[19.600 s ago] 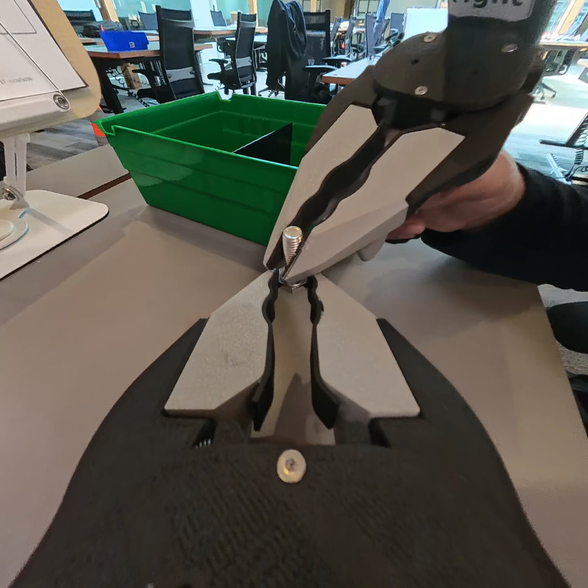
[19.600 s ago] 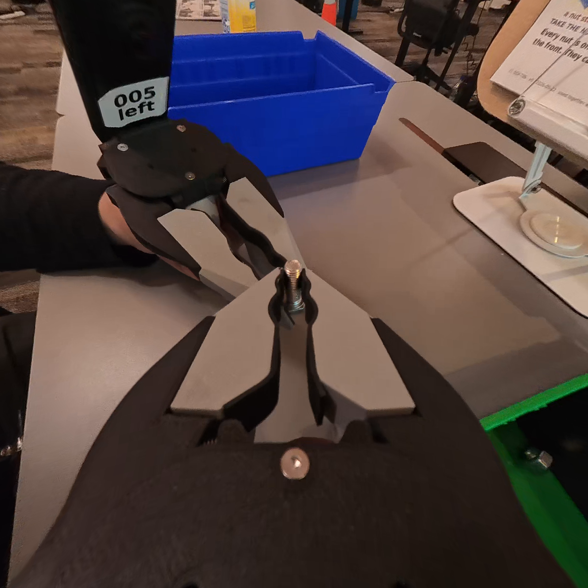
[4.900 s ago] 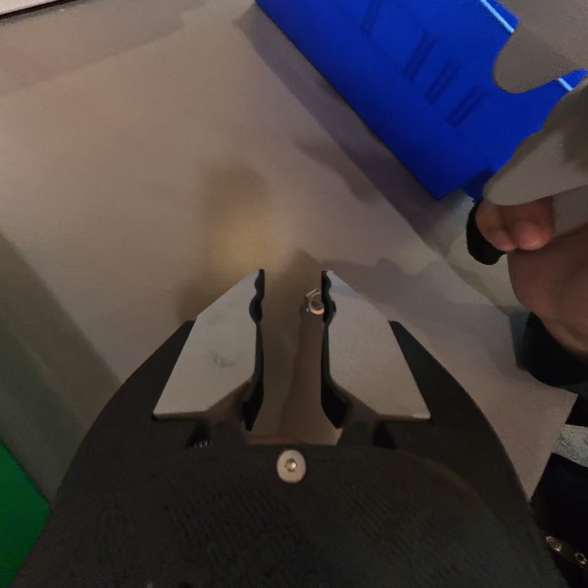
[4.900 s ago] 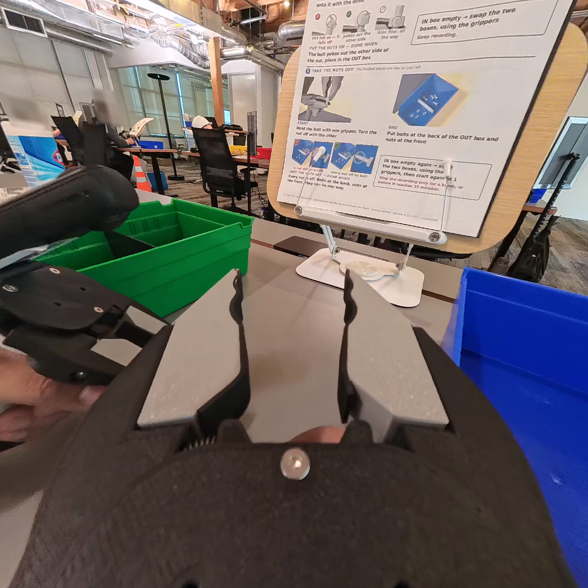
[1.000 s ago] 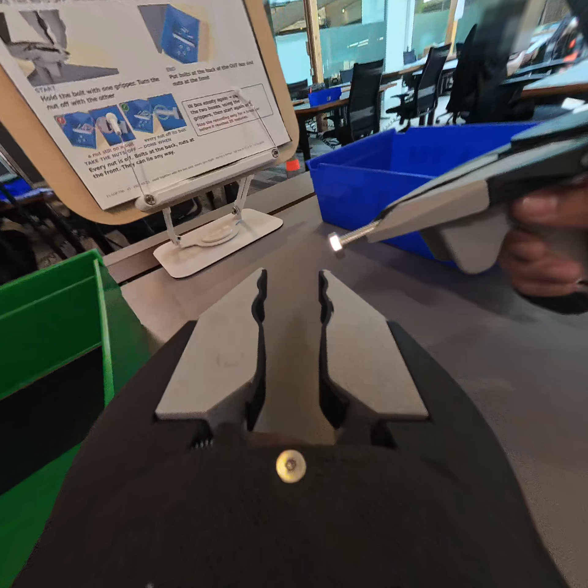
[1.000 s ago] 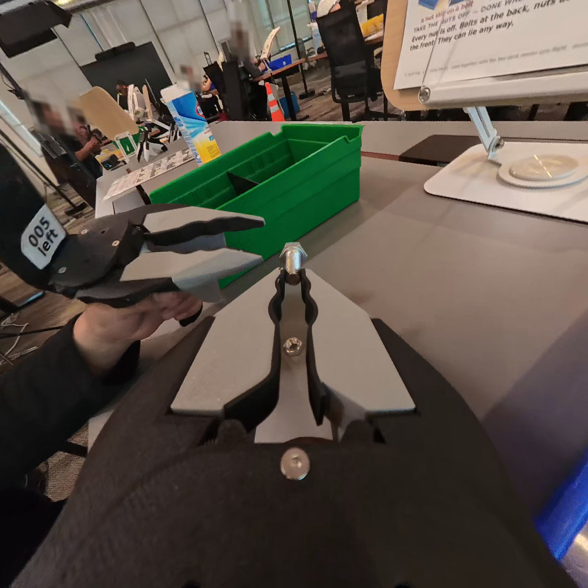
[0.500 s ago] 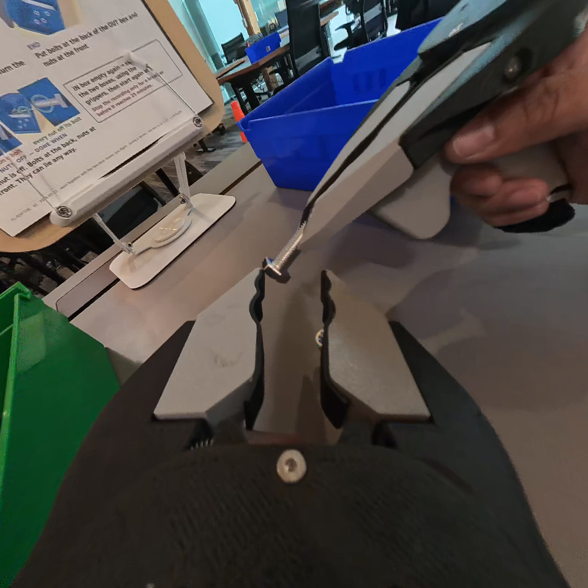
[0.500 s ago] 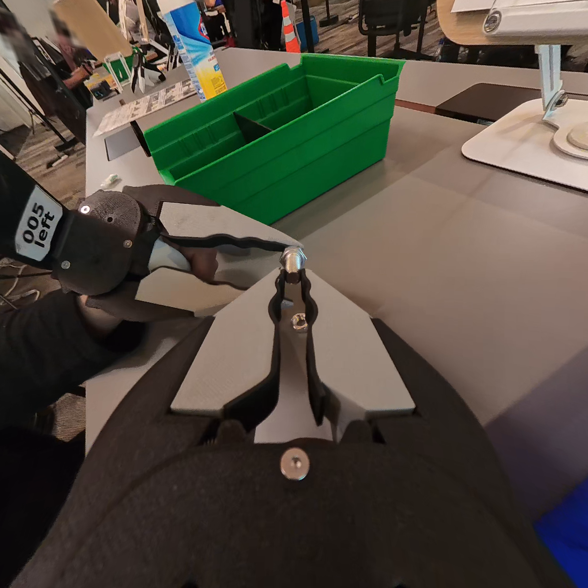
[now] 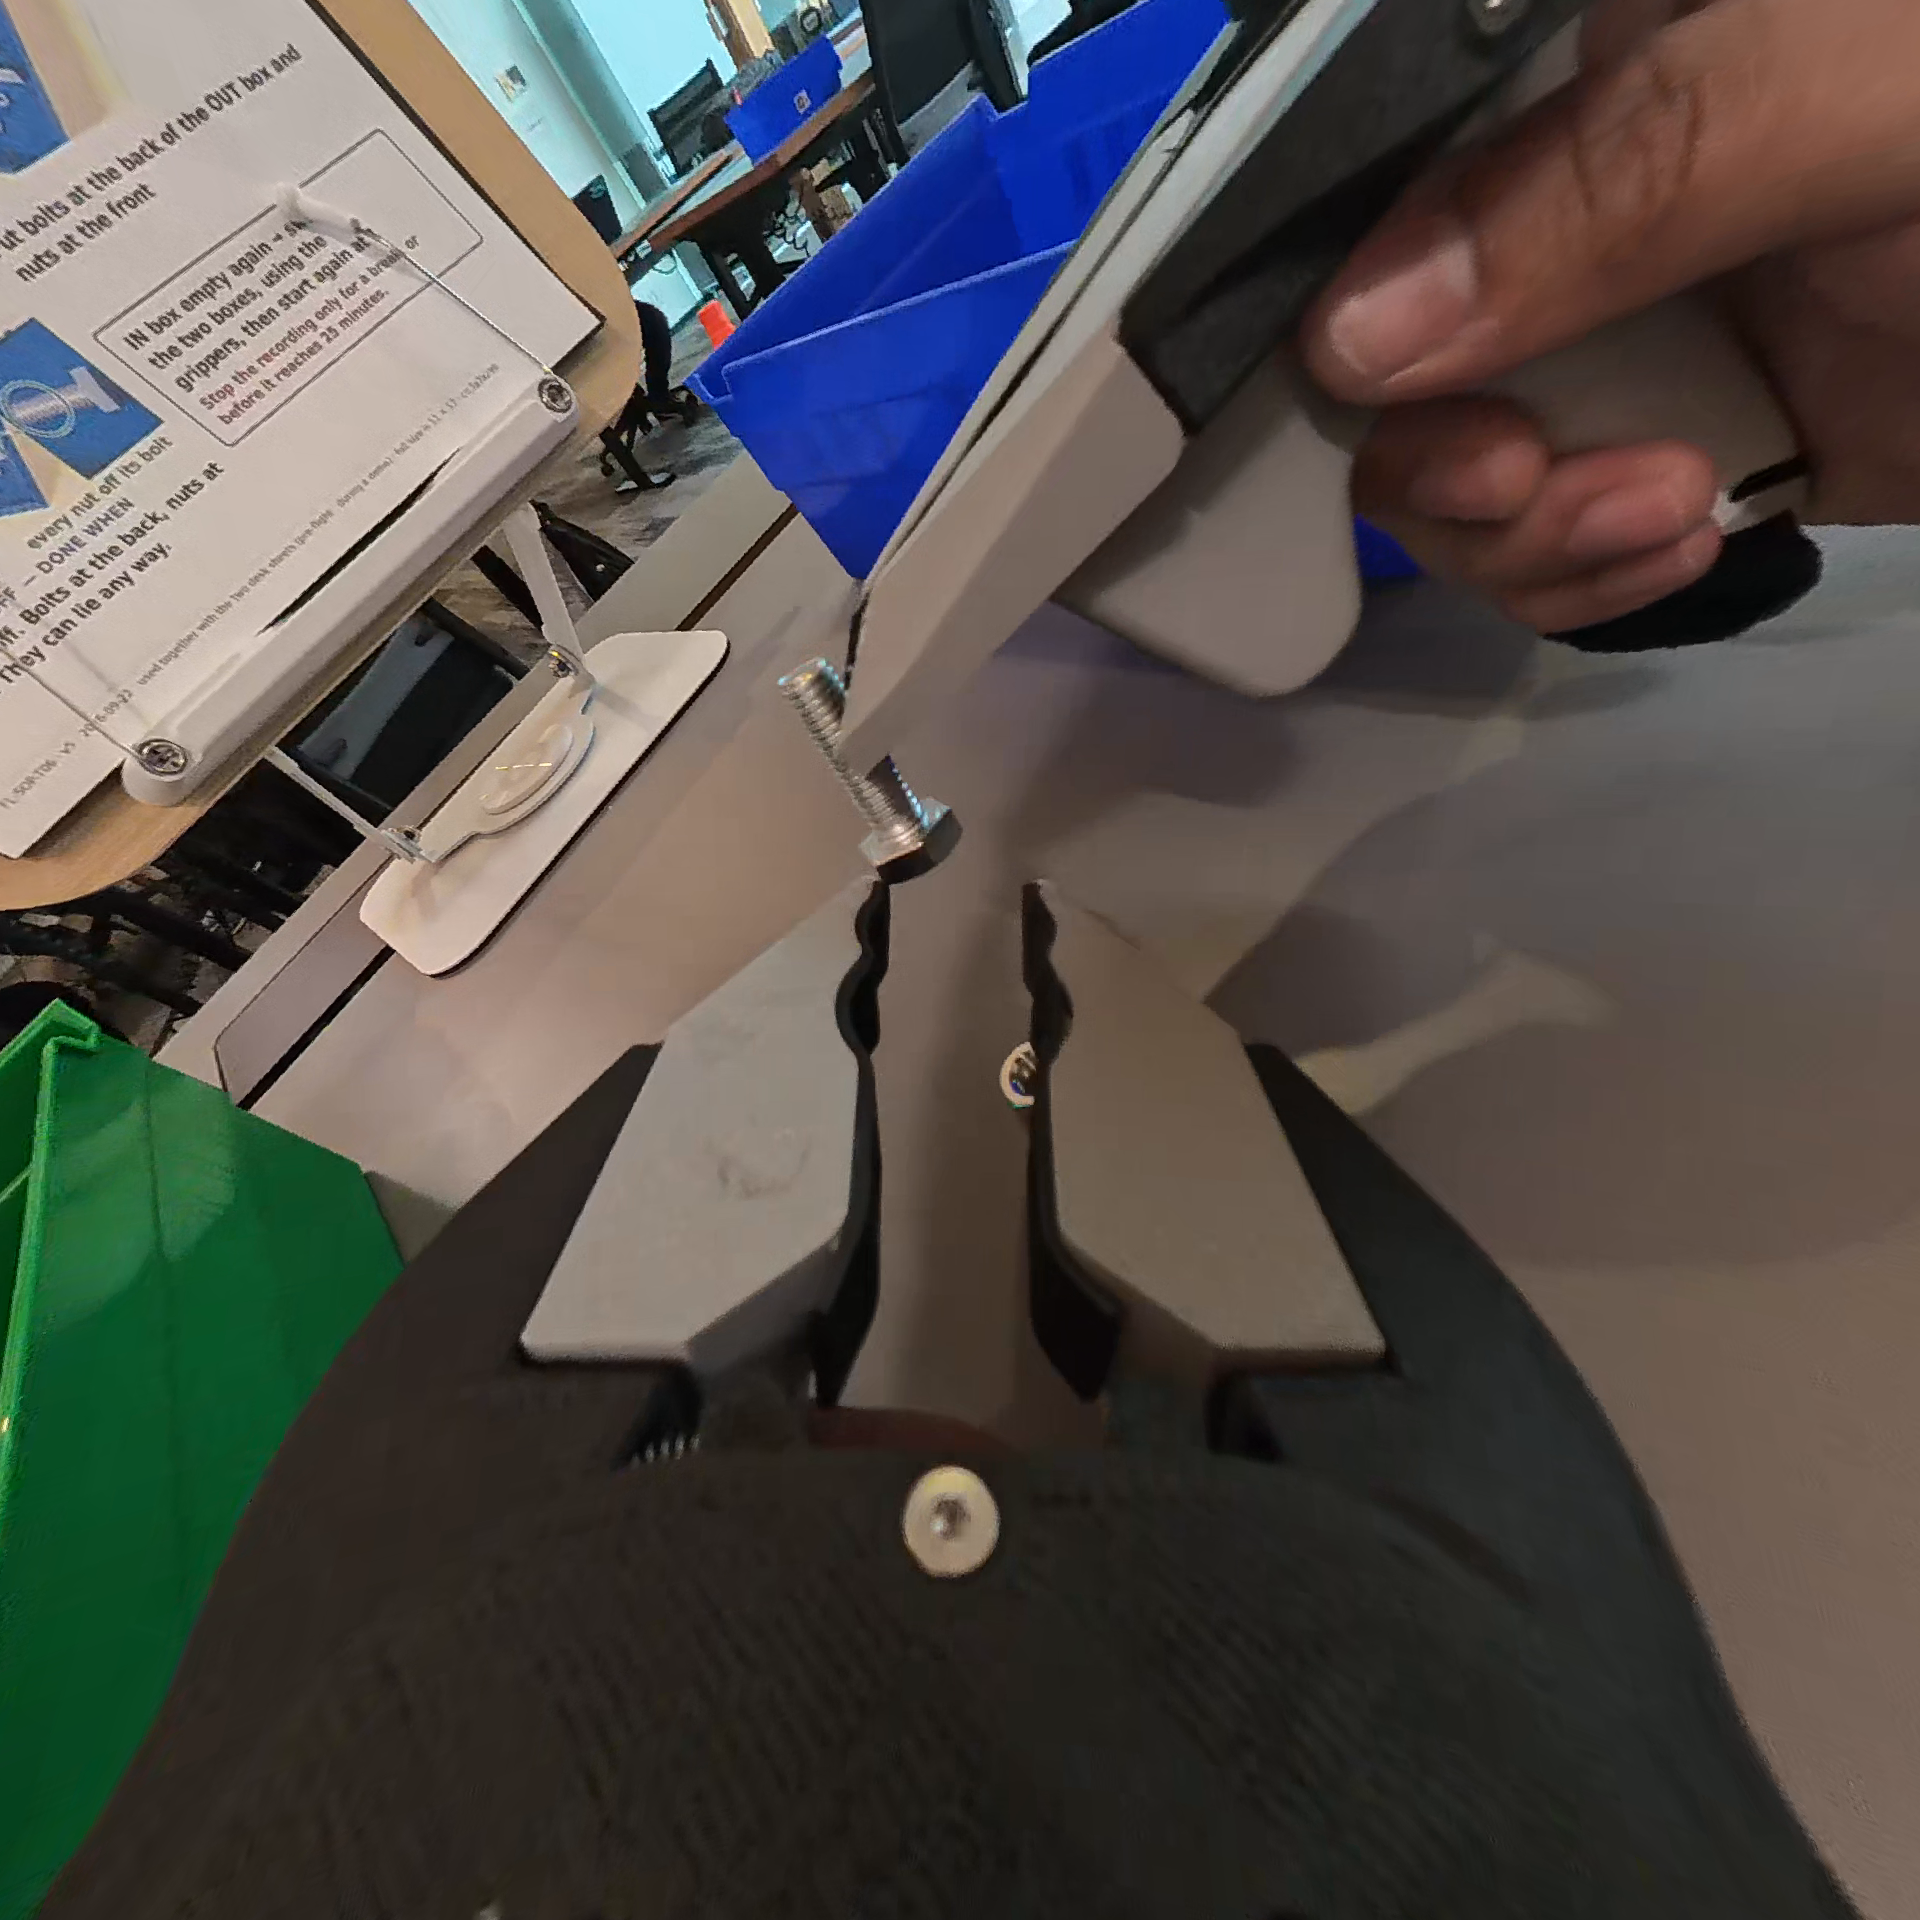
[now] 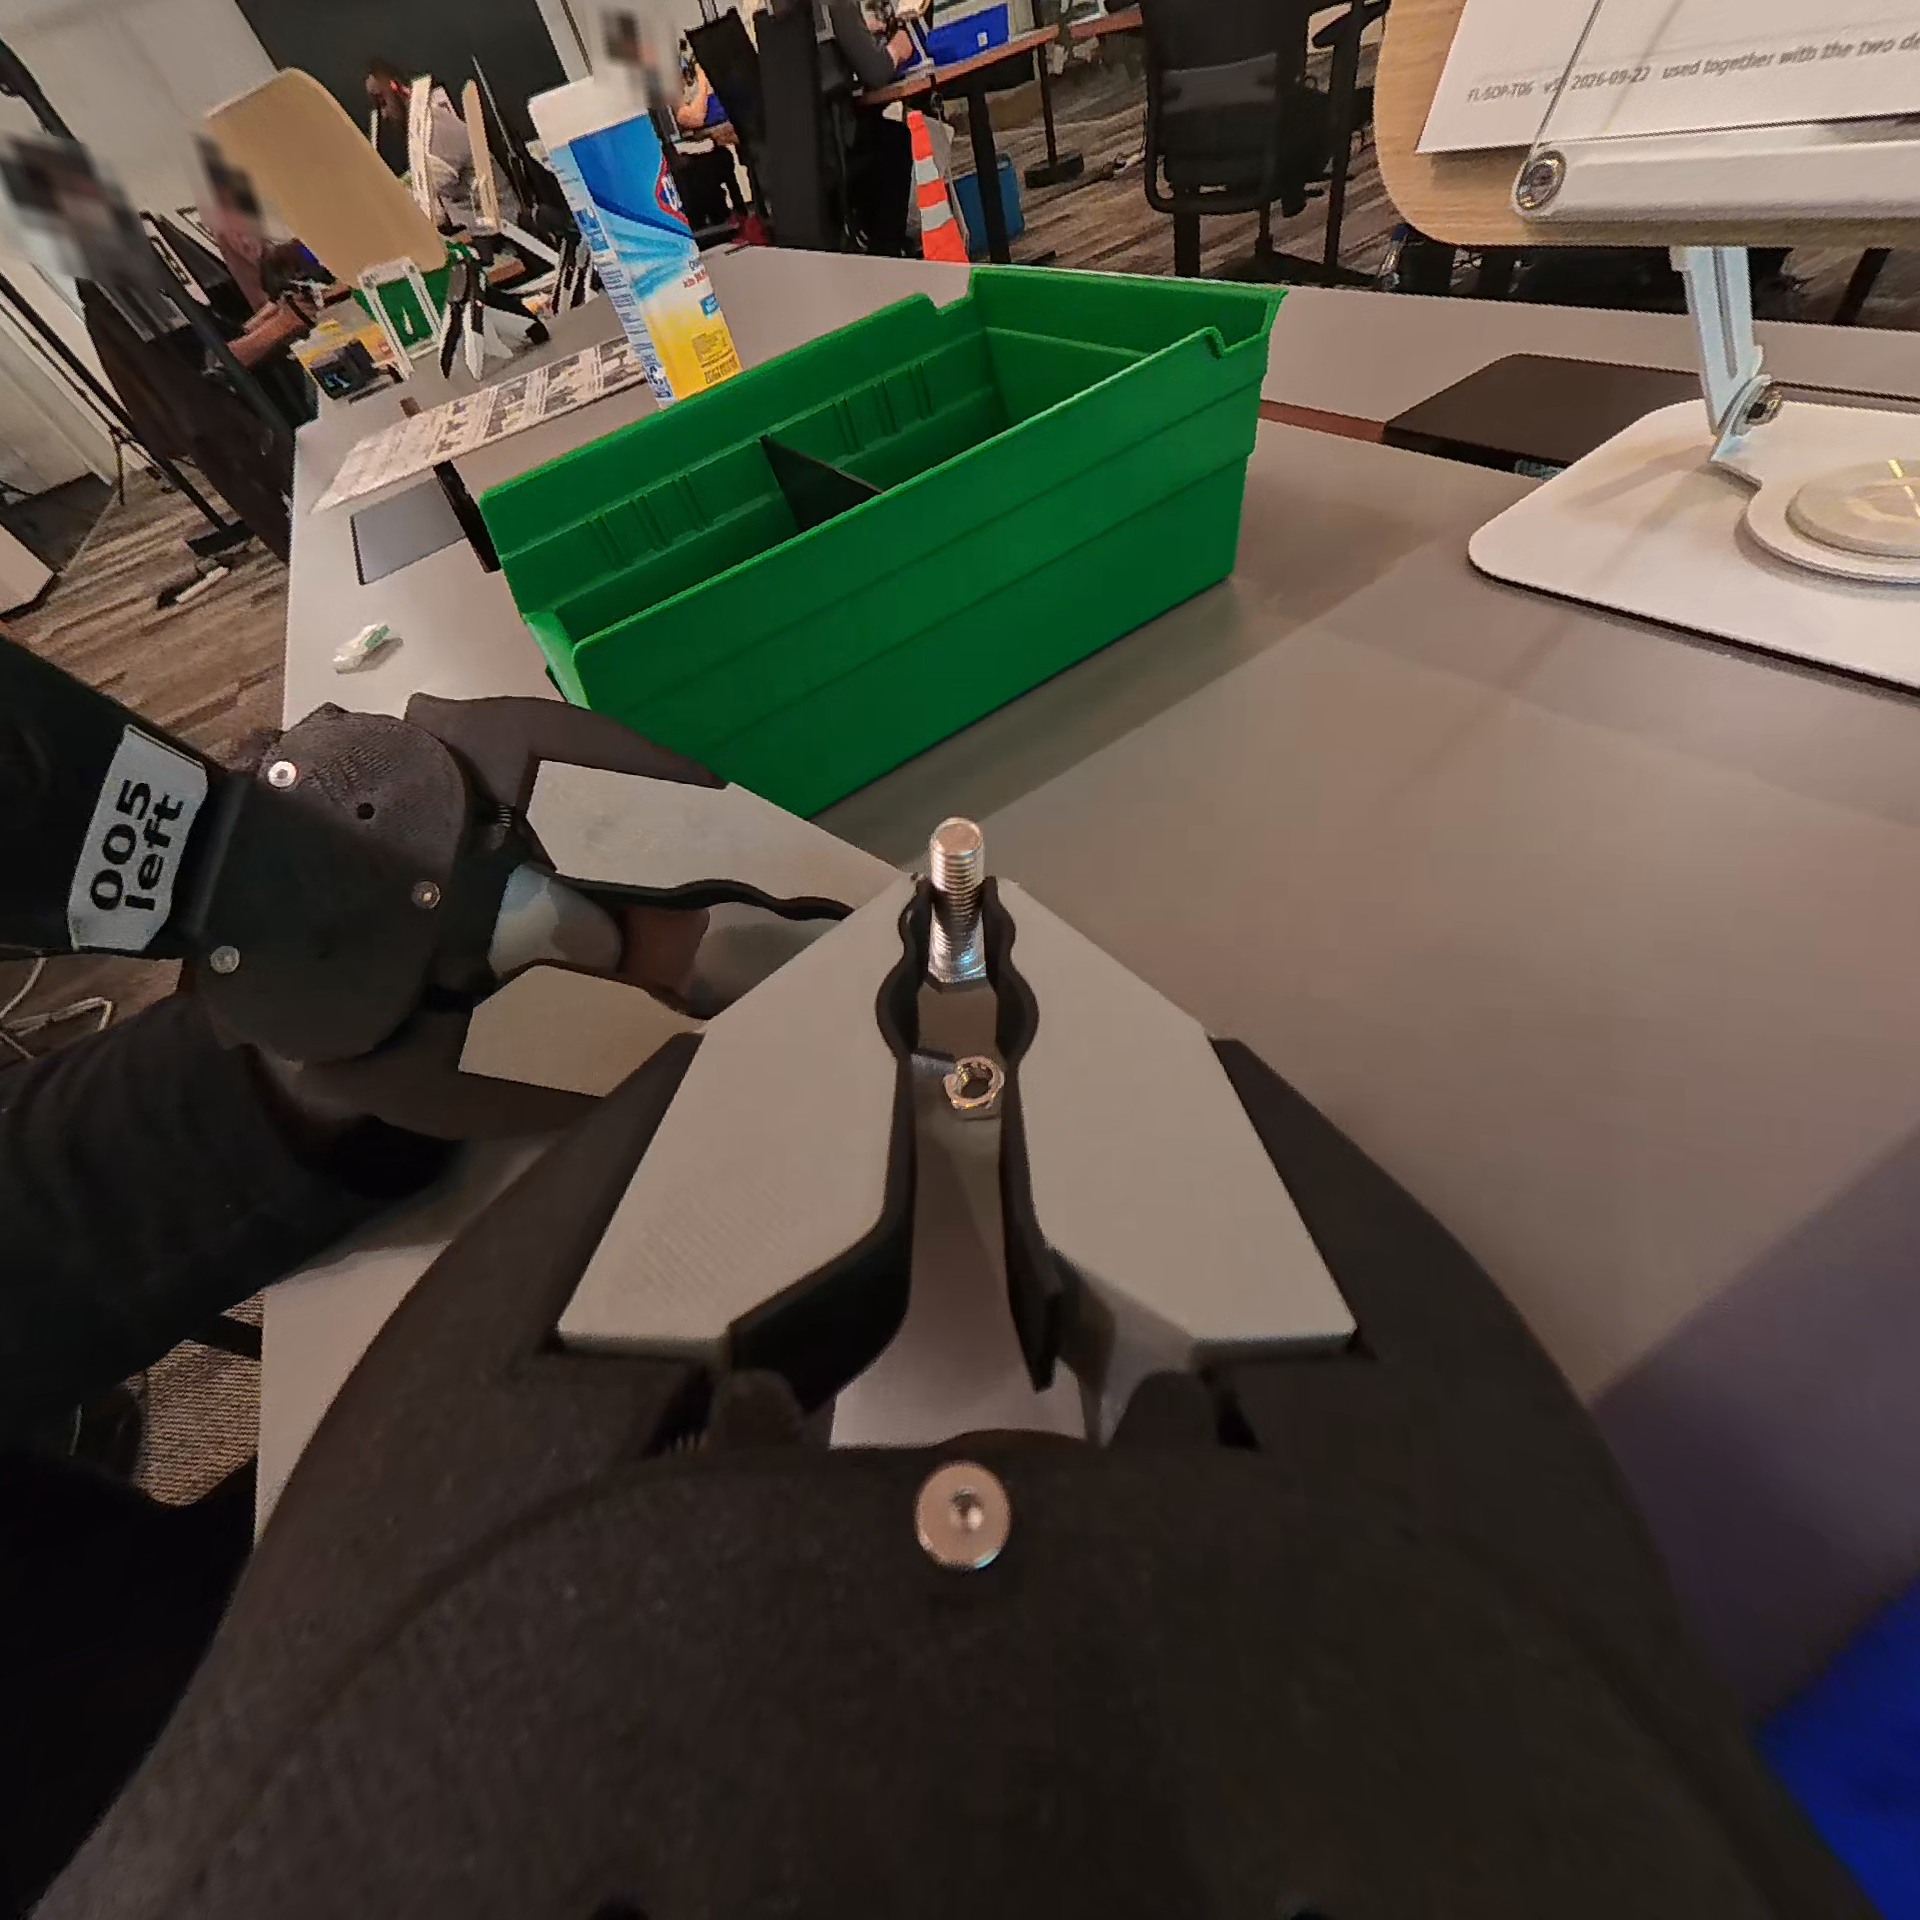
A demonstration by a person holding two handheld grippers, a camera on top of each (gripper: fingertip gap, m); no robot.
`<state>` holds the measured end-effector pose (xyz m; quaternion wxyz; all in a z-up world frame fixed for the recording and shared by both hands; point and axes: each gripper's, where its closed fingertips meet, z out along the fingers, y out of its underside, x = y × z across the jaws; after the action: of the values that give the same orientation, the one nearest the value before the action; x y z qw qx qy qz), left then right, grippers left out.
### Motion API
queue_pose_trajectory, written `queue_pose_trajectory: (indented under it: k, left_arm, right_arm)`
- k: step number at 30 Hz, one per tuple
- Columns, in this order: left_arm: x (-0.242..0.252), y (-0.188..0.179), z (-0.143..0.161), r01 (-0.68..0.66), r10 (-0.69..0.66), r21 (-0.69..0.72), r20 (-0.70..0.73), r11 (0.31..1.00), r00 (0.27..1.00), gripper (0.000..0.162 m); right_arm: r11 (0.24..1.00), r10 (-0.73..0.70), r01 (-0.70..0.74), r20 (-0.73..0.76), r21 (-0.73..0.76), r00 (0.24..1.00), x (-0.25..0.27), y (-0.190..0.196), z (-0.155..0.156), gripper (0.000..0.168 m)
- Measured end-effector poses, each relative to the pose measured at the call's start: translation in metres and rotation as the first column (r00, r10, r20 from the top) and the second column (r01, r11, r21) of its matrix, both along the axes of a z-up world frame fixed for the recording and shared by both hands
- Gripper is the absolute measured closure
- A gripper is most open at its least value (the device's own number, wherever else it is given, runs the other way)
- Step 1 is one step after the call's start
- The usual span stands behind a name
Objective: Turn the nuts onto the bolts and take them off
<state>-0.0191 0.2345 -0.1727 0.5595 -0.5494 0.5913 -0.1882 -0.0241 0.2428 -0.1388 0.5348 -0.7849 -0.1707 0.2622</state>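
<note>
Since half a second ago the right gripper, clamped on the hex bolt, has stood it threads-up; the loose nut lies on the table below (unthreaded). Left gripper gapes empty; picking up that nut seems next.

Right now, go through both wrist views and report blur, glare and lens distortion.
Left wrist view: the silver threaded bolt is sharp, the paper instruction sheet at the frame edge is softer and bowed by the wide-angle lens. Right wrist view: the bolt and small silver hex nut are crisp with bright glints, the green plastic bin looks stretched, and the background has mosaic patches.
</note>
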Motion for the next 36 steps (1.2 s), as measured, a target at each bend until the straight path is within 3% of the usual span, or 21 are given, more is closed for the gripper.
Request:
queue_pose_trajectory:
  k: [4,8,13,21,24,28,32,36]
  left_arm:
    - [-0.001,0.002,0.001,-0.013,0.013,0.019,0.005,1.000,1.000,0.140]
    - [-0.009,0.019,0.007,-0.108,0.107,0.014,0.046,0.994,0.993,0.139]
    - [-0.031,0.052,0.009,-0.289,0.291,-0.037,0.062,0.957,0.955,0.139]
    - [-0.035,0.058,0.006,-0.336,0.337,-0.021,0.046,0.942,0.940,0.139]
    - [-0.036,0.060,0.007,-0.348,0.349,-0.019,0.048,0.937,0.936,0.139]
    - [-0.043,0.065,0.014,-0.369,0.379,-0.099,0.114,0.924,0.918,0.140]
    - [-0.047,0.069,0.016,-0.373,0.398,-0.177,0.139,0.911,0.907,0.141]
    - [-0.045,0.068,0.015,-0.374,0.393,-0.153,0.127,0.915,0.911,0.141]
  right_arm:
    - [1.000,-0.006,0.006,0.004,0.008,1.000,0.001,0.001,0.000,0.163]
    - [0.998,-0.064,0.064,0.062,0.005,0.996,0.010,0.006,-0.007,0.163]
    - [0.992,-0.089,0.103,0.183,-0.071,0.979,0.015,0.011,-0.034,0.162]
    - [0.981,-0.069,0.129,0.355,-0.147,0.932,0.015,0.016,-0.072,0.162]
    - [0.980,-0.072,0.132,0.353,-0.149,0.933,0.015,0.016,-0.073,0.162]
    - [0.989,-0.094,0.121,0.287,-0.080,0.953,0.014,0.015,-0.050,0.147]
    - [0.998,0.007,-0.018,0.175,0.059,0.985,-0.009,0.001,-0.013,0.162]
    - [0.996,0.084,-0.078,0.293,-0.031,0.952,-0.022,-0.003,-0.039,0.150]
